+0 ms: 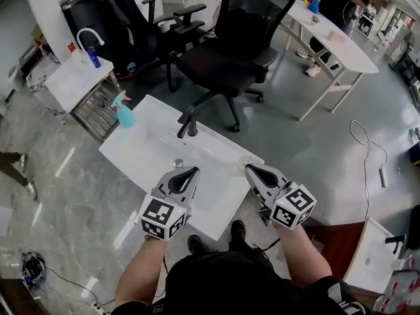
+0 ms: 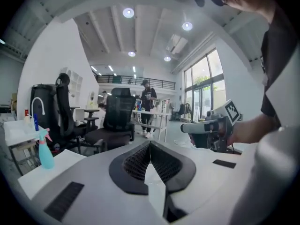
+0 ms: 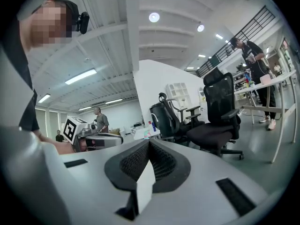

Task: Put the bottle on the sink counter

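A teal spray bottle (image 1: pixel 123 110) with a pink trigger stands upright on the far left corner of the white sink counter (image 1: pixel 152 144); the left gripper view shows the bottle (image 2: pixel 45 150) at its left edge. My left gripper (image 1: pixel 193 170) hovers over the counter's near edge, its jaws closed together with nothing between them. My right gripper (image 1: pixel 251 168) is level with it on the right, also shut and empty. Each gripper view shows its own jaws meeting, the left gripper (image 2: pixel 150 145) and the right gripper (image 3: pixel 149 143). Both grippers are well short of the bottle.
A black faucet (image 1: pixel 188 127) and a round drain (image 1: pixel 178 163) sit mid-counter. A second white sink unit (image 1: pixel 73 79) with a blue bottle (image 1: pixel 94 58) stands at the back left. Black office chairs (image 1: pixel 226 58) crowd behind the counter. A person stands at a white desk (image 1: pixel 335 35) at the far right.
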`<state>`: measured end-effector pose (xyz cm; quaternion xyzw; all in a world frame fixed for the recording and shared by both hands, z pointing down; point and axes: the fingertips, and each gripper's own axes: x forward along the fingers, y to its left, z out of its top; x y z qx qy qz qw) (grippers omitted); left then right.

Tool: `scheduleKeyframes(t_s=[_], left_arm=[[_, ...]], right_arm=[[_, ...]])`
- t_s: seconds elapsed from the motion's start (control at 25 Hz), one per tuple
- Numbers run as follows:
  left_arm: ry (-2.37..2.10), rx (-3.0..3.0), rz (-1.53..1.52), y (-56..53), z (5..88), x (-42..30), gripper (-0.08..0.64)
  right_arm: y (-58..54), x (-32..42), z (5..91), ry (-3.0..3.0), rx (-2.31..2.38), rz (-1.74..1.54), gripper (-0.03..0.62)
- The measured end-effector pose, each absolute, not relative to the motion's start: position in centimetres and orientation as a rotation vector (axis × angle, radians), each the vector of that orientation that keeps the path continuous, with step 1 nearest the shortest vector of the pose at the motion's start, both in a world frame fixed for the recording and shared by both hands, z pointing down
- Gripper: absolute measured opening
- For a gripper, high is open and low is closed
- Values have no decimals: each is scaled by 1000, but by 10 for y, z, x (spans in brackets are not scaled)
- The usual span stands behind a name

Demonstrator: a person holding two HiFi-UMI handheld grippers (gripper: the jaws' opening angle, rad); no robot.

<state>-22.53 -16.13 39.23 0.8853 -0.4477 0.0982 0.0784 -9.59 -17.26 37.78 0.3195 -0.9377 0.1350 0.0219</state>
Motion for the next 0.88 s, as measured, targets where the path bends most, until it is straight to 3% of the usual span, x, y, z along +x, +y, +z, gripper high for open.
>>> scheduleKeyframes(t_s=[0.24,0.52,0.88], left_arm=[[-1353,2644,230,-131,363,-284,6],[-1500,2632,178,-95,336,-305,6],[-1549,2571,153,-81,336,-255,6]], right_arm=[[-127,-127,342,-2950,1052,283,12],[-102,-112,324,-2966,1085,246,12],[-71,-61,336,-2983,1081,282,12]])
